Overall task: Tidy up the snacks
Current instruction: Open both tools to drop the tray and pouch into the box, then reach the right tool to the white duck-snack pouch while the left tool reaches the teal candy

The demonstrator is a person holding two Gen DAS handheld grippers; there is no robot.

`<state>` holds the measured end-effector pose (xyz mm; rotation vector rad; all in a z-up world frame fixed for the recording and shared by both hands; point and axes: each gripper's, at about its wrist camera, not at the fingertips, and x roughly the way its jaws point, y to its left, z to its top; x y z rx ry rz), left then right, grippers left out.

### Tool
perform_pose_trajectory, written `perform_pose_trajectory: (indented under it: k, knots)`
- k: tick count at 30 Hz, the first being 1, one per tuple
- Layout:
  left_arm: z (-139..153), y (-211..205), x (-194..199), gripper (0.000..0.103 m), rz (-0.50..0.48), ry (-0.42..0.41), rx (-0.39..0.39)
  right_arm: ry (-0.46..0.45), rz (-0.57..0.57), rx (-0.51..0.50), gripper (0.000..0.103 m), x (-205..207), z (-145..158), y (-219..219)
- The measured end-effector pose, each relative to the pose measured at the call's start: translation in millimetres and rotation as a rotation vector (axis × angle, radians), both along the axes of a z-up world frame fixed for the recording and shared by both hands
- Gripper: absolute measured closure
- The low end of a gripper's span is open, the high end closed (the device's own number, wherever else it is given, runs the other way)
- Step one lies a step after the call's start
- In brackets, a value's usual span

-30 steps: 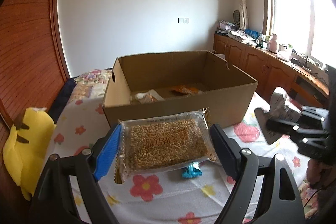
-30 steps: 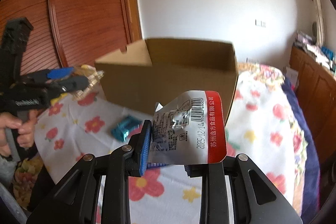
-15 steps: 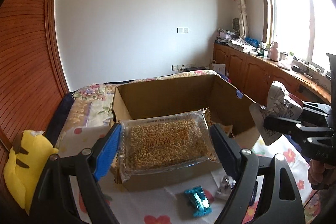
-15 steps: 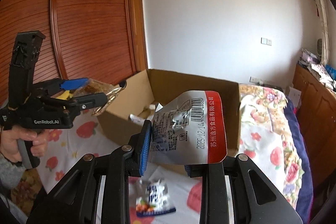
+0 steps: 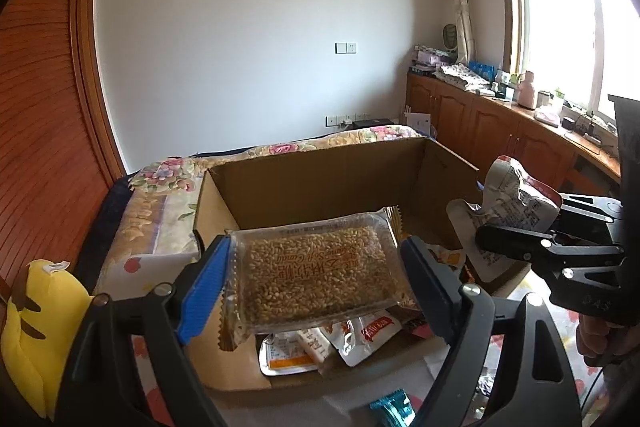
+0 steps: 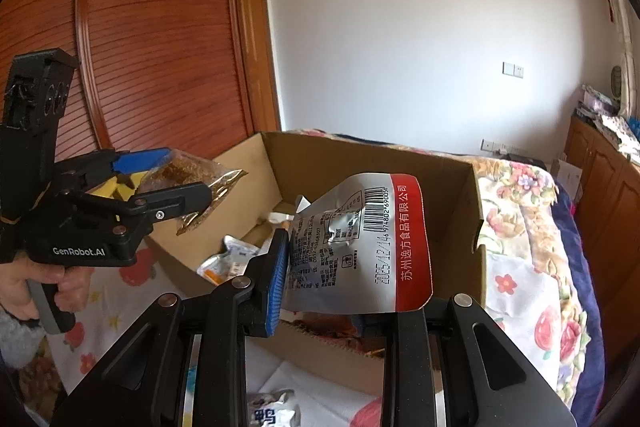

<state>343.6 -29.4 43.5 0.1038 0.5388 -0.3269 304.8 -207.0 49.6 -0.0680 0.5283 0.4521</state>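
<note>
Since a second ago: both hands have carried their packets forward from the near side of the box to above its open top; the packets inside now show below the grippers.
Left gripper (image 5: pixel 316 267): fingers spread wide and clamped on the two short ends of the grain bar packet (image 5: pixel 316 271), one blue pad at its 9 o'clock end, one black pad at its 3 o'clock end.
Grain bar packet: clear wrapper, flat and level, hanging over the near half of the cardboard box (image 5: pixel 320 179).
Right gripper (image 6: pixel 320 291): fingers almost together, pinching the lower edge of the silver pouch (image 6: pixel 360 247).
Silver pouch: upright, red band and barcode toward the camera, held over the box's near wall; in the left wrist view it sits at 3 o'clock of the grain bar.
Cardboard box: open, on the floral bedspread (image 6: pixel 520 279), several small snack packets (image 5: pixel 332 343) lying on its floor.
Still outside the box: a teal wrapped candy (image 5: pixel 390 411) at 6 o'clock of the left view, a small crumpled packet (image 6: pixel 272 411) at 6 o'clock of the right view.
Left hand (image 6: pixel 32 291): wrapped round the gripper's handle.
Yellow plush toy (image 5: pixel 32 327): at 8 o'clock, beside the bed's edge.
</note>
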Motion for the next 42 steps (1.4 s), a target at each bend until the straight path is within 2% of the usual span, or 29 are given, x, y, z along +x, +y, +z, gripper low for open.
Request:
perform_pose_trajectory:
  k: [12,30,36,42]
  knots:
    - [-24,-12,14,0.015,-0.009,0.046,0.008,0.03,0.001,-0.024,0.076,13,-16,2]
    - [-14,-14,5,0.012,0.009,0.003,0.017,0.031,0.015,-0.044,0.076,5,-14,5]
    - [-7,-15,-14,0.012,0.008,-0.005,0.028,0.015,0.012,-0.054,0.071,-11,-1,4]
    - [0,-11,-38,0.012,0.007,-0.002,0.02,0.011,0.003,-0.063,0.061,-36,11,3]
